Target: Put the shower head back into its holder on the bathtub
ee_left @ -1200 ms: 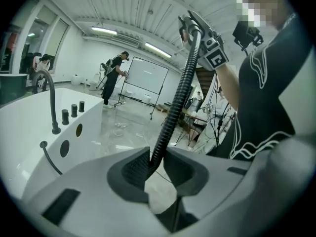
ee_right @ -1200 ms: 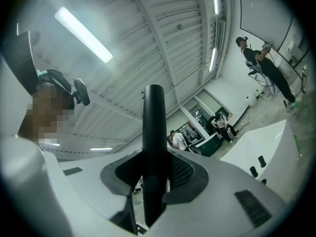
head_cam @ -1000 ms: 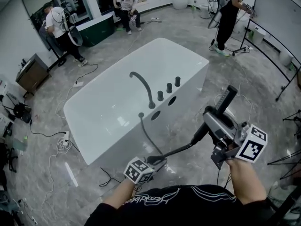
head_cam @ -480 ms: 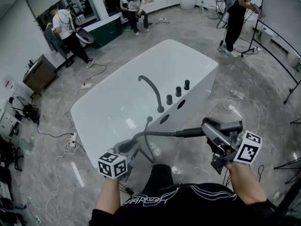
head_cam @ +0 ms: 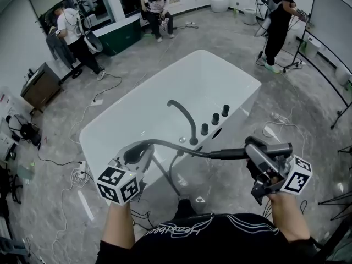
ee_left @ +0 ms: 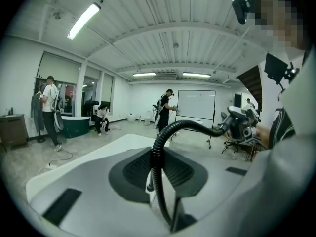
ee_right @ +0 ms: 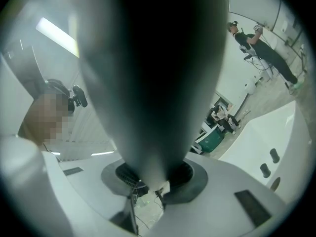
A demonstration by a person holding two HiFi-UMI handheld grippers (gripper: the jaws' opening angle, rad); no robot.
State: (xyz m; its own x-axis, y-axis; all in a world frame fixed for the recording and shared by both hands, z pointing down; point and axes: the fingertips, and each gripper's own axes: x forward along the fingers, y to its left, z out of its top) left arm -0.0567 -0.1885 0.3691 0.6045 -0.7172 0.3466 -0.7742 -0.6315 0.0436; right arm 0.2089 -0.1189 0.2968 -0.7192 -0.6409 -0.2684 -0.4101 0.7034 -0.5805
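The white bathtub [head_cam: 165, 87] stands in the middle of the head view, with a dark curved faucet [head_cam: 183, 117] and three dark knobs [head_cam: 215, 120] on its near rim. My right gripper [head_cam: 263, 157] is shut on the grey shower head [head_cam: 270, 148], which it holds level beside the tub's near right corner. In the right gripper view the shower head [ee_right: 153, 83] fills the middle as a dark blur. The dark corrugated hose [head_cam: 176, 145] arches from the shower head to my left gripper [head_cam: 143, 154], shut on the hose [ee_left: 158, 167] over the tub's near edge.
Three people stand or sit at the back: one at a mirror [head_cam: 69, 29], one seated [head_cam: 157, 7], one at the far right [head_cam: 280, 15]. Cables [head_cam: 77, 169] lie on the floor left of the tub. A wooden cabinet [head_cam: 38, 84] stands at the left.
My left gripper has gone up and to the left with the hose, drawing it into a high arch. The shower head in my right gripper has swung from tilted upward to level.
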